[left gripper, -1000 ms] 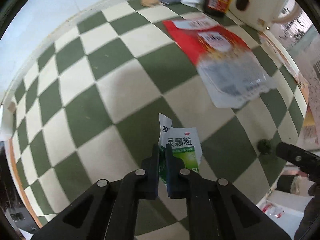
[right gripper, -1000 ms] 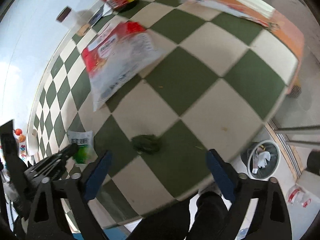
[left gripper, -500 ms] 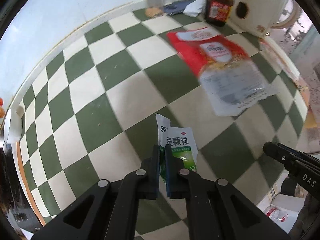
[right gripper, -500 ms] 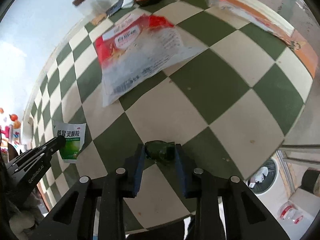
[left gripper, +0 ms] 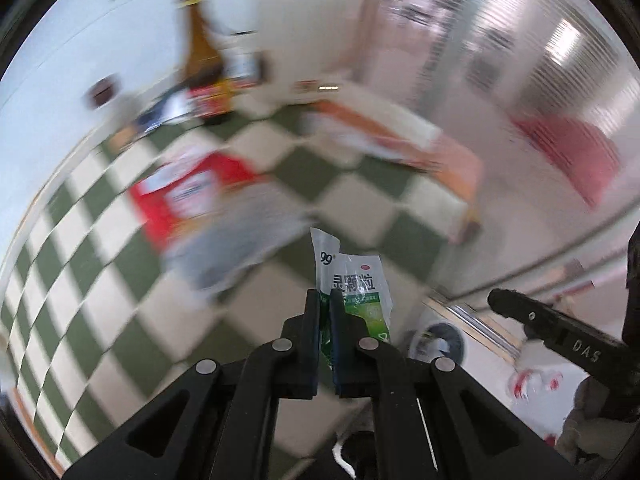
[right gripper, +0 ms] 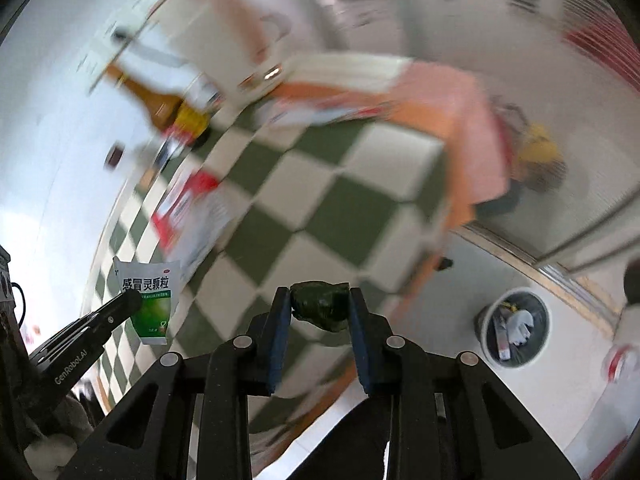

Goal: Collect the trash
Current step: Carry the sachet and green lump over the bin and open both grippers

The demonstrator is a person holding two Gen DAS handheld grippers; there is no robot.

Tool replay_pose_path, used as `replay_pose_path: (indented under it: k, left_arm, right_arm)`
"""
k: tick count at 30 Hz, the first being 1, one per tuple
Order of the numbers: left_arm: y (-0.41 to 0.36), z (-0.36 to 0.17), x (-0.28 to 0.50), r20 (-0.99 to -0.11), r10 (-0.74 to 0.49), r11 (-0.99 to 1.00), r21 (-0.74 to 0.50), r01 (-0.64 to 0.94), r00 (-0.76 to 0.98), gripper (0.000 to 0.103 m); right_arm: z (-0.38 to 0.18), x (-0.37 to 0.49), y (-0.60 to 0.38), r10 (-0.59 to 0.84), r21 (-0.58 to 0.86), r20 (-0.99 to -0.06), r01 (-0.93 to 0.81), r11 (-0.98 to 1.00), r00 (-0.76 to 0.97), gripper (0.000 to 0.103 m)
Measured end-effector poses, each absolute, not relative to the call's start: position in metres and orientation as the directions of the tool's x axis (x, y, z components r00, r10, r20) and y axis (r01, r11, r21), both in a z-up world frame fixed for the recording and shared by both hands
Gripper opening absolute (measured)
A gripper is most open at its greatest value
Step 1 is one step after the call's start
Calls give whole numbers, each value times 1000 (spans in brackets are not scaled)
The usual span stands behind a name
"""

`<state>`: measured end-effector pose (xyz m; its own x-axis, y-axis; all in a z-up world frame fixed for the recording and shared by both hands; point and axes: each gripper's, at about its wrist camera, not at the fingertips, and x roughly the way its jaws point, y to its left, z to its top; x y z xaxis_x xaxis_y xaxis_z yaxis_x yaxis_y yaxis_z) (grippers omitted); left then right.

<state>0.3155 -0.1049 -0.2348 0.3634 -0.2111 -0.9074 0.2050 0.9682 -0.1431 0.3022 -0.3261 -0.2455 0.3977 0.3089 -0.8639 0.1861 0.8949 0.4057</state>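
Left gripper (left gripper: 325, 300) clamped on green-white sachet (left gripper: 356, 284); right gripper (right gripper: 319, 300) pinching dark green crumpled wad (right gripper: 320, 310). Both items held off the checkered table (right gripper: 340, 204), near its front edge. Trash bin (right gripper: 514, 328) on floor beyond that edge, right of the wad. Red-white bag (left gripper: 192, 200) lies on the table, blurred.

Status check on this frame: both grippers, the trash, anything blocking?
Left gripper shut on green-white sachet. Right gripper shut on dark green wad. Trash bin on floor, lower right. Red-white bag on checkered table. Nothing blocking; view blurred.
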Motion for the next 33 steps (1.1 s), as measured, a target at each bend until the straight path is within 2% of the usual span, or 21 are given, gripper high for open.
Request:
replay_pose_path:
  k: [4, 9, 11, 14, 16, 22, 24, 26, 30, 31, 33]
  left_arm:
    - [-183, -245, 316, -910, -295, 918, -185, 351, 292, 2]
    - [-303, -290, 304, -924, -349, 824, -226, 520, 153, 2]
    - [-344, -319, 298, -930, -351, 795, -234, 560, 109, 2]
    - [-406, -391, 287, -941, -337, 764, -259, 591, 23, 2]
    - [-442, -451, 280, -949, -313, 751, -270, 603, -34, 2]
    - [-528, -653, 260, -963, -194, 743, -270, 613, -188, 2]
    - [-546, -698, 250, -968, -151, 736, -247, 631, -202, 2]
    - [-558, -737, 243, -973, -104, 730, -215, 649, -206, 2]
    - [-565, -785, 232, -972, -40, 723, -187, 665, -230, 3]
    - [-565, -787, 230, -974, -32, 724, -178, 667, -225, 11]
    - [-563, -787, 227, -980, -11, 733, -142, 665, -197, 15]
  right_arm:
    - [-250, 263, -396, 247, 408, -865, 326, 853, 438, 30]
    - [-294, 193, -494, 152, 394, -888, 548, 738, 434, 30]
    - [-330, 159, -535, 112, 368, -907, 637, 677, 406, 30]
    - [-399, 120, -582, 102, 340, -932, 735, 586, 349, 30]
    - [-444, 102, -605, 105, 322, -942, 773, 546, 318, 30]
    - [-628, 72, -665, 182, 329, -944, 841, 430, 277, 30]
    - [-675, 72, -672, 199, 332, -942, 843, 424, 271, 30]
    - [-731, 74, -682, 213, 323, -944, 840, 435, 253, 30]
    - [-794, 83, -681, 229, 302, -949, 832, 465, 216, 30]
    - [-806, 84, -681, 233, 295, -950, 832, 470, 206, 30]
    - [-822, 86, -680, 250, 291, -949, 831, 474, 190, 30]
